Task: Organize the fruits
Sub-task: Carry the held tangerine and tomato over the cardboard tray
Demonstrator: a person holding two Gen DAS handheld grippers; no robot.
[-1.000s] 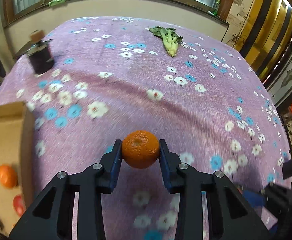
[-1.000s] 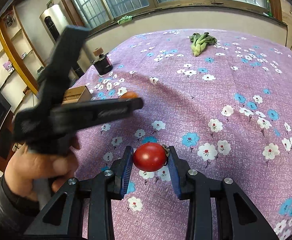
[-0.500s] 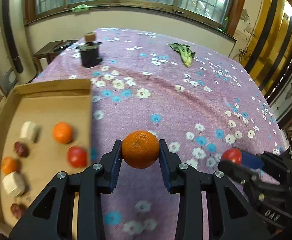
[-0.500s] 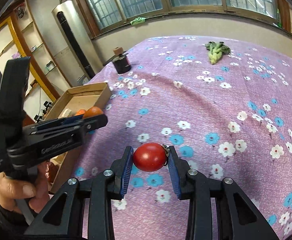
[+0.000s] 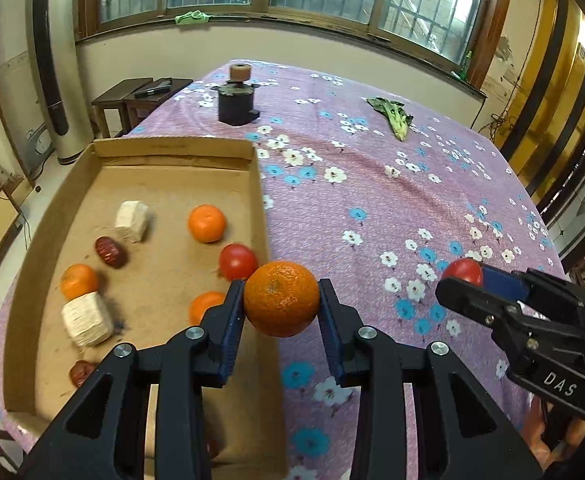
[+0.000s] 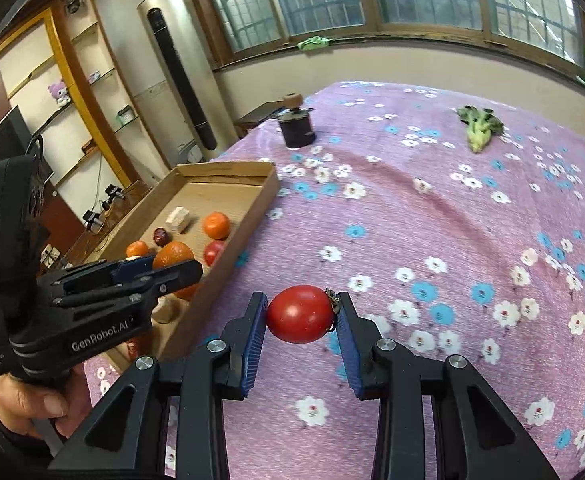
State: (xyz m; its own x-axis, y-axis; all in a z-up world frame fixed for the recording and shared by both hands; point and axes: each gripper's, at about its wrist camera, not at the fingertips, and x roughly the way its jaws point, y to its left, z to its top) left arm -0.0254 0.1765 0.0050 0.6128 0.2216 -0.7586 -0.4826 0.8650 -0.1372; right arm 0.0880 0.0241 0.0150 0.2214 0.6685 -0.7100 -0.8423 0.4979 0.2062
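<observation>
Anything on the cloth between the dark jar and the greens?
No. Only flowered cloth between the jar and the greens, seen in both wrist views.

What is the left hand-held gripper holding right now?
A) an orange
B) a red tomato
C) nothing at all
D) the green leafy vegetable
A: in the left wrist view, the left hand-held gripper is shut on an orange, pinched between its two fingers just by the near wall of the cardboard box. The red tomato is in the right hand-held gripper instead.
</observation>
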